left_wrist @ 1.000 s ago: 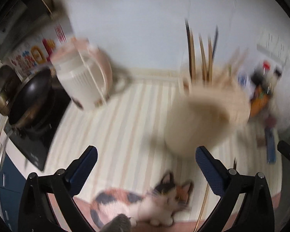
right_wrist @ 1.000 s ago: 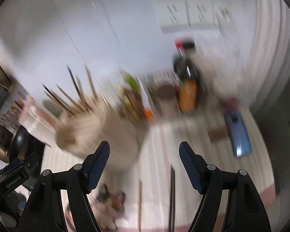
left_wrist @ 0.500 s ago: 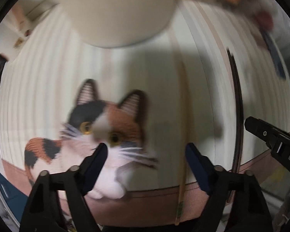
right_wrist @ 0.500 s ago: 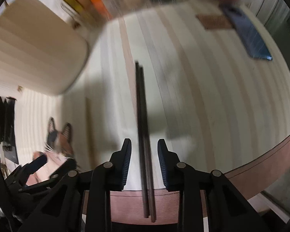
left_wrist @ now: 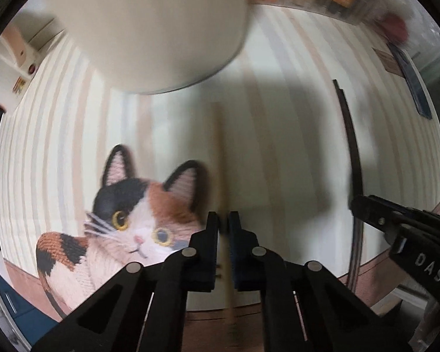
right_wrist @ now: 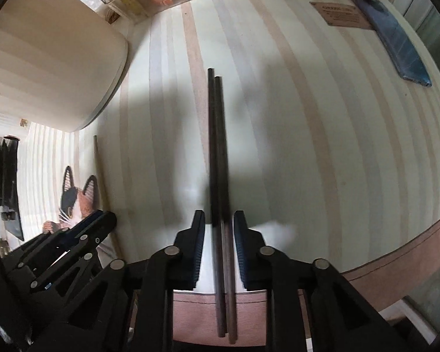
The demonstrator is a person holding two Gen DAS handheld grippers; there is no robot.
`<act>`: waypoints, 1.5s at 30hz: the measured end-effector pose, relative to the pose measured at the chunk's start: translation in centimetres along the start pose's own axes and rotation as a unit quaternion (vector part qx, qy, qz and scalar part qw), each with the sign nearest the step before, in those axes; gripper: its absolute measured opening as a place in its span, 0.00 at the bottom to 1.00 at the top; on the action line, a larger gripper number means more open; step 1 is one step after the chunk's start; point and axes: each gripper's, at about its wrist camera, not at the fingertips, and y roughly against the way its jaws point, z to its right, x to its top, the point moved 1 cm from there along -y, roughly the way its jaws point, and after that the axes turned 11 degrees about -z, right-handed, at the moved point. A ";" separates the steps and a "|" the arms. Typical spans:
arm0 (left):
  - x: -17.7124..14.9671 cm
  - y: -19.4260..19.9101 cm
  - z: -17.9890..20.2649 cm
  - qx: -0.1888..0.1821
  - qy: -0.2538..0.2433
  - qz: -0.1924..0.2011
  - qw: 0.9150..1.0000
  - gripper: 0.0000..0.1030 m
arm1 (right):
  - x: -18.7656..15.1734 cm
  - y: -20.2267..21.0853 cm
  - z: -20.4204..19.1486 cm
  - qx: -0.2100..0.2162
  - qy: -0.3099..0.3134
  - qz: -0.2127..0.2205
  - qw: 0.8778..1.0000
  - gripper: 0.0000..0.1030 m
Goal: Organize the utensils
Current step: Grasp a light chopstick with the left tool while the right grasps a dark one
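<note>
- now my left tongs are clamped on a pale wooden chopstick.
- my right tongs are closing around two dark chopsticks on the striped tabletop, pads not yet touching.

Calico cat patch on striped mat; blue phone near mat's far corner

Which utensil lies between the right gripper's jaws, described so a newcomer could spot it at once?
Start at the big cream container on the striped mat. To its right lies a pair of dark chopsticks, side by side, running between the closing jaws of the right gripper. Near-black and doubled, they differ from the single pale wooden chopstick beside the cat picture.
</note>
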 end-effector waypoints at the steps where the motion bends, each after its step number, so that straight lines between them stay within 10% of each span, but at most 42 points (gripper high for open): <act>1: -0.1 0.0 -0.5 0.001 0.005 -0.001 1.000 0.05 | -0.1 -0.4 -0.5 0.003 -0.001 -0.003 1.000 0.17; 15: -0.7 0.0 -3.9 0.000 0.045 -0.003 0.999 0.04 | 1.0 -1.3 -4.4 -0.091 0.031 -0.010 0.995 0.12; 20: -1.9 0.3 -6.0 -0.006 0.049 0.001 0.999 0.04 | 1.1 -0.5 -4.5 -0.056 0.009 0.001 0.998 0.00; 29: -2.5 0.2 -6.2 -0.004 0.055 -0.001 0.998 0.04 | 1.9 -1.3 -4.3 -0.032 0.002 -0.032 0.999 0.07; 45: -2.0 -0.8 -7.0 0.000 0.063 0.001 0.998 0.04 | 1.0 -2.6 -4.2 -0.096 0.026 -0.044 0.994 0.06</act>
